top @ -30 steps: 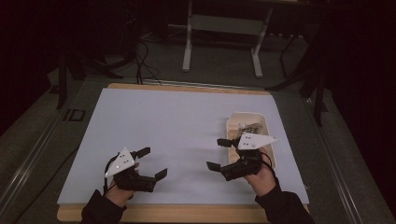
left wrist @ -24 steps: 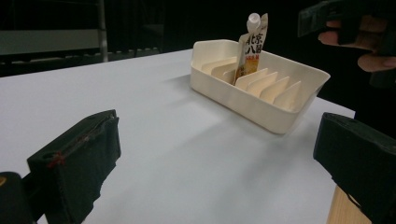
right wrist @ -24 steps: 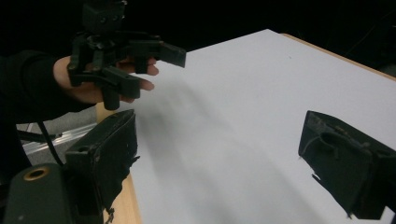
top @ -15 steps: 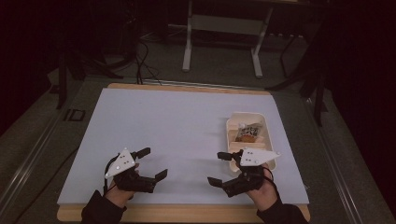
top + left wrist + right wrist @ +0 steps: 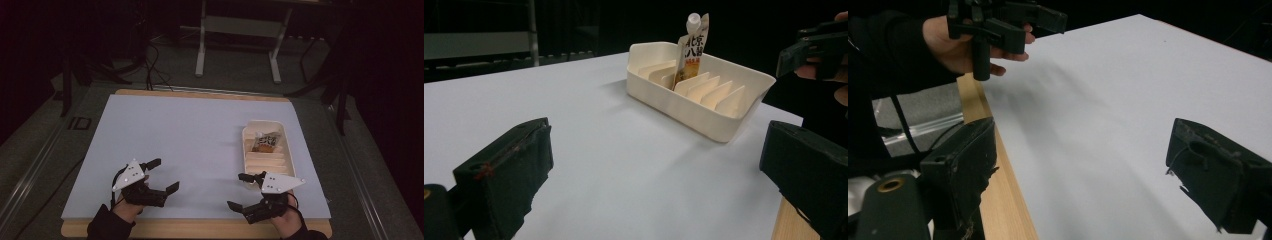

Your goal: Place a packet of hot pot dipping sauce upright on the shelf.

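Observation:
A cream slotted tray (image 5: 268, 122) stands at the right of the pale mat (image 5: 190, 135). One printed drink pouch (image 5: 264, 141) stands upright in a far slot. My right gripper (image 5: 237, 191) is open and empty, just short of the tray's near end. My left gripper (image 5: 164, 175) is open and empty at the near left. The left gripper view looks between its jaws (image 5: 656, 180) at the tray (image 5: 724, 132) and the pouch (image 5: 691, 47), with the right gripper (image 5: 814, 47) at its top right. The right gripper's own jaws (image 5: 1090, 170) frame bare mat, and the left gripper (image 5: 998, 25) is in a hand beyond.
The mat lies on a wooden board whose edge (image 5: 998, 190) runs along the near side. Beyond the table's far end stand a metal stand (image 5: 237, 45) and cables on a dark floor.
My right gripper has drawn back from the tray's near end toward the table's near edge. The left gripper has hardly moved.

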### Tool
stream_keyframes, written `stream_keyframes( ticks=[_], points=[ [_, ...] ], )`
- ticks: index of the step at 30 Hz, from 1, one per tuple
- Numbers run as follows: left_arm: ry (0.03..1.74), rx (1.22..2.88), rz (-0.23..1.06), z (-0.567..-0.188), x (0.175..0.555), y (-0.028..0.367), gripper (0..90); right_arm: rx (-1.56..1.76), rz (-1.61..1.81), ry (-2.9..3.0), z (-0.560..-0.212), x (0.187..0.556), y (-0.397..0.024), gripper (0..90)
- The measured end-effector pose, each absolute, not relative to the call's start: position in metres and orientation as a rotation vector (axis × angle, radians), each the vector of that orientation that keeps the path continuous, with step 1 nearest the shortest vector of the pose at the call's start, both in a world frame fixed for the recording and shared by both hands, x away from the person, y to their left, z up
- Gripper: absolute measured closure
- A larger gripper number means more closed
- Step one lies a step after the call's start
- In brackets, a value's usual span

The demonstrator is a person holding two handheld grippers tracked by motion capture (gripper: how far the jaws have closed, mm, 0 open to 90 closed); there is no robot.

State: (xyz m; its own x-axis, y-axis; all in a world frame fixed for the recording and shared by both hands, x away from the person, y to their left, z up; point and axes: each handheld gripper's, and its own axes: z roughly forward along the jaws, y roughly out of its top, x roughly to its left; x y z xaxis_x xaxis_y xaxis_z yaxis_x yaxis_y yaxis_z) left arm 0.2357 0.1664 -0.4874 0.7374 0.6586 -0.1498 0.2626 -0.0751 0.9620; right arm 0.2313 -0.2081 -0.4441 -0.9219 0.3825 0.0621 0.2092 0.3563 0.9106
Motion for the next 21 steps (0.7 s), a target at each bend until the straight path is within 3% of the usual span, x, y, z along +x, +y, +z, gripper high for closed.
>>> stream_keyframes(
  ticks=[21],
  points=[
    [0.749,1.653,0.392,-0.489,0.235,0.167,0.7,0.553,1.544,2.506,-0.464,0.228,-0.220,12.3]
  ],
)
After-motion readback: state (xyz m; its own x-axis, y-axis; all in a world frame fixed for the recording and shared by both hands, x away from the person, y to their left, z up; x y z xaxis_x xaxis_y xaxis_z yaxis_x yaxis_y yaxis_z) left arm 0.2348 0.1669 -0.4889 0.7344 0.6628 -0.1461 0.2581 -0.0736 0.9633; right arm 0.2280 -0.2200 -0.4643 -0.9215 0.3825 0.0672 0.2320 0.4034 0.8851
